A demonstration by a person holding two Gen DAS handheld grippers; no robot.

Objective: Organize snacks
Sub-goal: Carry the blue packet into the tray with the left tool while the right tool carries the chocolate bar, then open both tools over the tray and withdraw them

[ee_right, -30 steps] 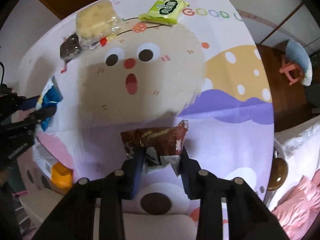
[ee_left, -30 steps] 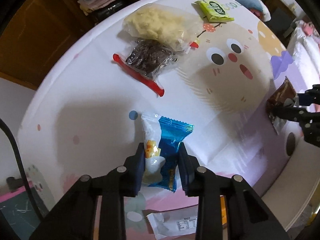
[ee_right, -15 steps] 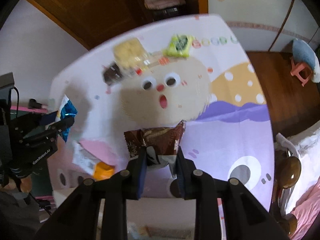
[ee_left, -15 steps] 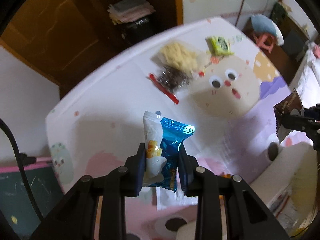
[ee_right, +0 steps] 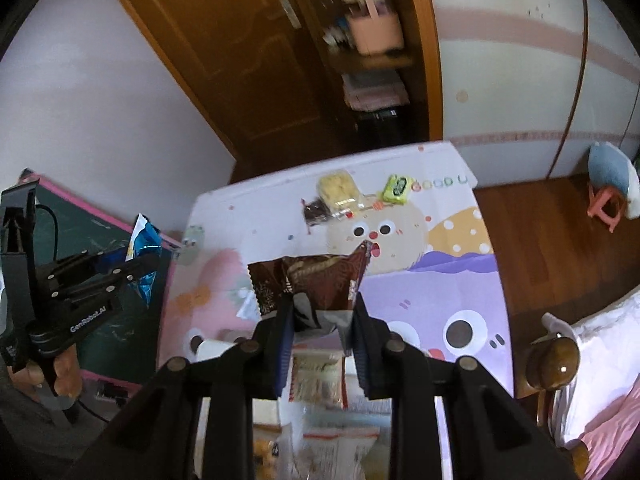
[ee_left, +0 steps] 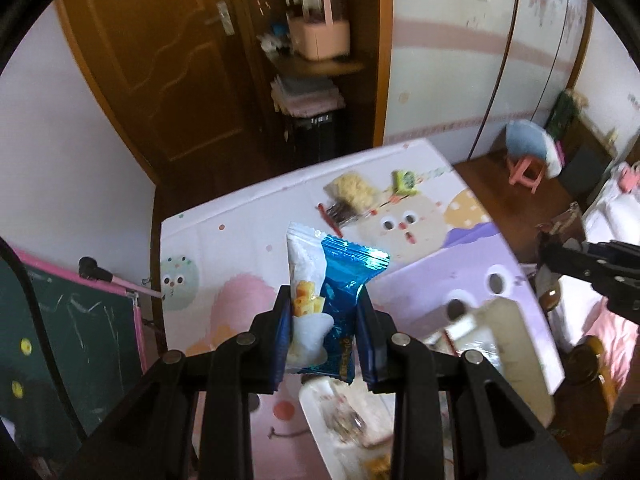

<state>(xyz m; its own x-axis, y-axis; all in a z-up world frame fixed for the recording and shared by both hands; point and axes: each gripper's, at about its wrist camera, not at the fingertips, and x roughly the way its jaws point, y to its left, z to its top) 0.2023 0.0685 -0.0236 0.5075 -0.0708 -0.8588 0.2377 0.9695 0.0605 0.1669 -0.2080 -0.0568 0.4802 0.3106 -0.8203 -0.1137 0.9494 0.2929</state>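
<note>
2 tools are raised above the worktop, each clamped on 1 snack. The left tool pinches 1 blue-and-white packet between its pads; the right tool grips 1 brown wrapper by its lower end. On the far part of the cartoon-printed worktop lie 3 more snacks: 1 pale yellow bag, 1 dark bag touching it, and 1 green packet apart, just beside.
</note>
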